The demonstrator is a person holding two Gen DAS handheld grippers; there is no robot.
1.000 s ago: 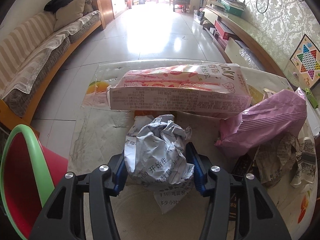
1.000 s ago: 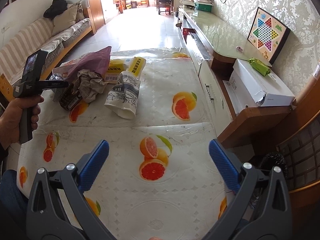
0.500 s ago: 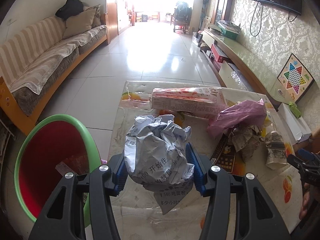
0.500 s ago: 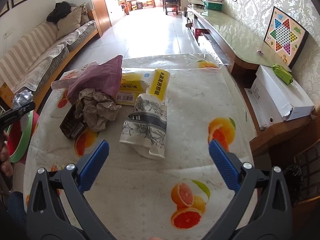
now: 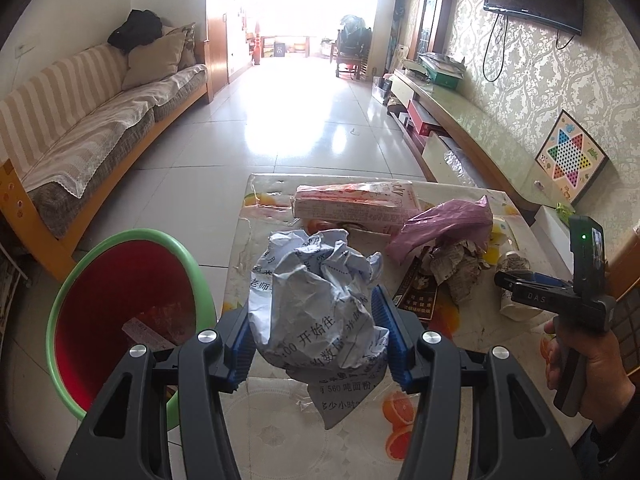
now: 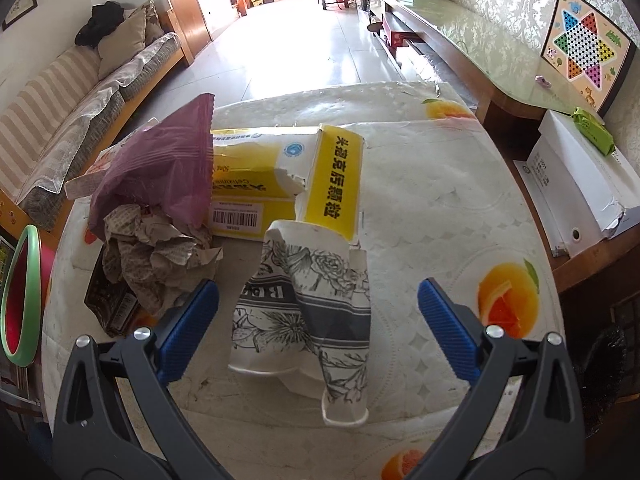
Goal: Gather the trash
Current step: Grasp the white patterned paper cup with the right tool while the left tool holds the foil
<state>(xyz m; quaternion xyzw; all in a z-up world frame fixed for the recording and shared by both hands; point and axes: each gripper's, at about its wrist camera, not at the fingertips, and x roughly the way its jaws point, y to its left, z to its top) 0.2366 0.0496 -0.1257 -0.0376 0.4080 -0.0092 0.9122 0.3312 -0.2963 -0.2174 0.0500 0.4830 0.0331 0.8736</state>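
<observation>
Crumpled printed paper ball [image 5: 316, 300] clamped in left gripper [image 5: 316, 340] above bench [image 5: 280, 432] near edge, red bin [image 5: 124, 320] left, right gripper [image 6: 318, 320] wide open, empty, straddling flattened paper cup [image 6: 308, 312].

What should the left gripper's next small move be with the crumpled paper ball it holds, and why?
Probably swing left until it is over the bin. The left gripper is shut on the crumpled paper ball, which hangs above the table, while the bin's open mouth sits lower left, beside the table edge.
</observation>
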